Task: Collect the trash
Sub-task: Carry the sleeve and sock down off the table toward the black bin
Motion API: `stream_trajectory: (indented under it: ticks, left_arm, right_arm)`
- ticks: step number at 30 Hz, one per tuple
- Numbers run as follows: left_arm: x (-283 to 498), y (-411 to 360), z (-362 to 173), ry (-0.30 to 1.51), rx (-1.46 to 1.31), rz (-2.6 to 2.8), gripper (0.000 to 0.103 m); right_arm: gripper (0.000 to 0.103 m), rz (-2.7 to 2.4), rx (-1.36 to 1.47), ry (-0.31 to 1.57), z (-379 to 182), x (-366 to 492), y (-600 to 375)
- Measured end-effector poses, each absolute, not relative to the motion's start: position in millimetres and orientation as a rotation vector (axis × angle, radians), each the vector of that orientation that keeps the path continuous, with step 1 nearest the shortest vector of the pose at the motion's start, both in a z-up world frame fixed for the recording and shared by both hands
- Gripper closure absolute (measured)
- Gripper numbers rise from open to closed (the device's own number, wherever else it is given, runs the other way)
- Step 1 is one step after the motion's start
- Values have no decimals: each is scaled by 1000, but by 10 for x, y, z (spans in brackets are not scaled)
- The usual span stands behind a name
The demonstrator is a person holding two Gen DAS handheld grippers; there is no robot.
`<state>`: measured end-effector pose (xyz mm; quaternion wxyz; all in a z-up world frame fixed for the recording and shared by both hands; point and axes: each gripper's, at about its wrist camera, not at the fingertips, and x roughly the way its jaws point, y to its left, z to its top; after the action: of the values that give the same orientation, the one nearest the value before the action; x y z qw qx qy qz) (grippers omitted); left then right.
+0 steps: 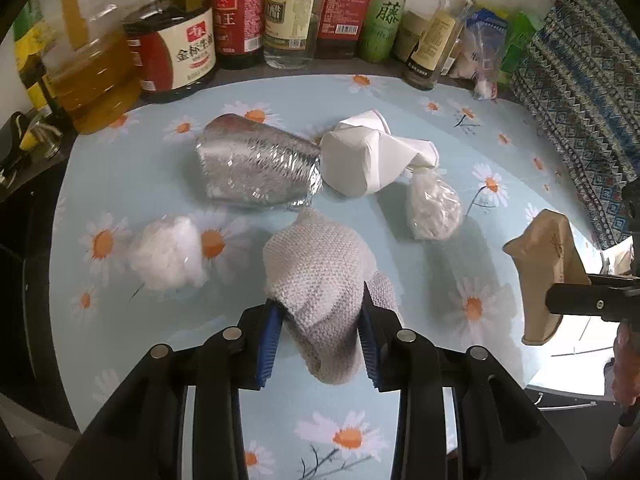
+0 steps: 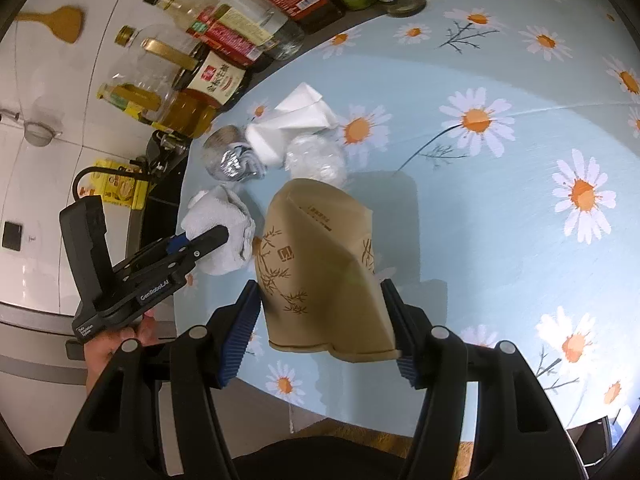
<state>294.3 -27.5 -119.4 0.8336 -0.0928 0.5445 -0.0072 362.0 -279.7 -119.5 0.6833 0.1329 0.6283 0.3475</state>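
Note:
My left gripper (image 1: 322,340) is shut on a crumpled grey knitted cloth (image 1: 320,276), lifted a little off the daisy-print tablecloth (image 1: 460,128). In the right wrist view that cloth (image 2: 224,236) shows white at the left gripper's tip (image 2: 216,236). My right gripper (image 2: 324,328) is shut on a squashed brown paper cup (image 2: 320,264), also visible at the right edge (image 1: 548,272). On the table lie a crushed foil bag (image 1: 256,164), crumpled white paper (image 1: 368,156), a balled clear plastic wrap (image 1: 432,208) and a white fluffy wad (image 1: 168,256).
A row of oil, vinegar and sauce bottles (image 1: 240,12) lines the table's back edge, with a large oil jug (image 1: 84,68) at the left. A patterned cloth (image 1: 584,92) hangs at the right. A person's hand (image 2: 116,344) holds the left gripper's handle.

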Motion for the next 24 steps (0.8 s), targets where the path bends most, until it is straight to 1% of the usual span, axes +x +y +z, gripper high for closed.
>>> stream_trajectory:
  ticks: [13, 24]
  left_arm:
    - [2184, -102, -1062, 1095, -270, 24, 70]
    - [1504, 1, -1141, 1081, -348, 40, 69]
  right_arm:
    - [42, 800, 209, 1398, -1096, 3197, -2482]
    - [42, 805, 91, 1399, -1098, 2660, -2185]
